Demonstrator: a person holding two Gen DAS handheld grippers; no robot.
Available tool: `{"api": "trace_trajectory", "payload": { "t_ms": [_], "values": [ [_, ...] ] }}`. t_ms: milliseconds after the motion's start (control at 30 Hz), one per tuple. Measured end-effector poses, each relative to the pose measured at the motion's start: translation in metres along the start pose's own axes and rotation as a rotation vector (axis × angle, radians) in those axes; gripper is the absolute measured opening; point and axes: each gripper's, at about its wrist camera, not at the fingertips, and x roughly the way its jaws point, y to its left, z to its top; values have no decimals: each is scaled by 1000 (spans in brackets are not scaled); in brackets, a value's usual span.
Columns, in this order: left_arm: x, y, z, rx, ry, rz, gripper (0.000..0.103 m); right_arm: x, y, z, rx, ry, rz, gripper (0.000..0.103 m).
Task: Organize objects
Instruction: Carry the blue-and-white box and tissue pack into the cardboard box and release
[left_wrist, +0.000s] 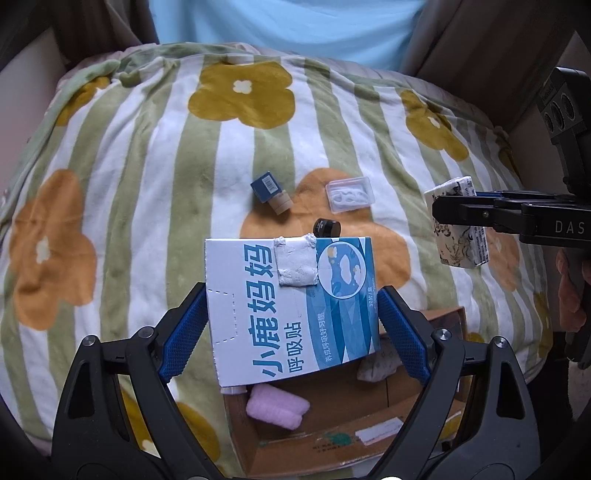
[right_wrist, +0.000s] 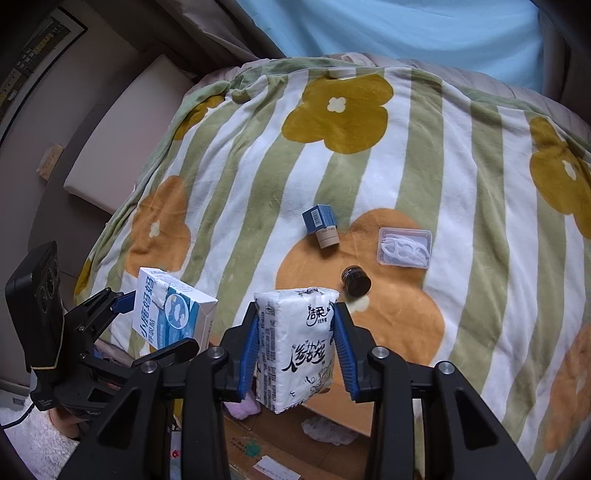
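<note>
My left gripper (left_wrist: 293, 308) is shut on a blue and white carton (left_wrist: 291, 299) and holds it above an open cardboard box (left_wrist: 332, 435). The carton also shows in the right wrist view (right_wrist: 173, 314). My right gripper (right_wrist: 295, 323) is shut on a white tissue pack (right_wrist: 295, 343), held over the same cardboard box (right_wrist: 295, 446); the pack shows at the right of the left wrist view (left_wrist: 458, 221). On the flowered blanket (right_wrist: 406, 155) lie a small blue box (right_wrist: 318, 218) with a tan roll (right_wrist: 328, 237), a black jar (right_wrist: 355, 282) and a clear case of floss picks (right_wrist: 404, 246).
The cardboard box holds a pink rolled cloth (left_wrist: 277, 406) and a patterned white cloth (right_wrist: 328, 430). A beige cushioned bench (right_wrist: 122, 136) stands left of the bed. A light blue curtain (left_wrist: 288, 26) hangs behind the bed.
</note>
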Motion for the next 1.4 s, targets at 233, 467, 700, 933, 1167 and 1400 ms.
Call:
{"api": "trace_trajectory", "payload": {
  "t_ms": [233,467,700,933,1167,1400],
  "values": [
    [-21,-11,-46,7,14,-8,89,-23,14,-48,24,-16,-5,35],
    [-19,-22,-84,25,47,-23,89,-21,16,-95,58,7,-20,35],
    [-1,-28,-114,33,90,-36,89,-1,5,-142,118,60,-21,35],
    [29,-28,-142,27,145,-43,89,25,-11,-177,157,109,-39,35],
    [42,-26,-151,30,178,-46,89,40,-19,-192,190,132,-40,35],
    [44,-28,-149,42,205,-75,92,39,-18,-190,211,125,-53,38]
  ]
}}
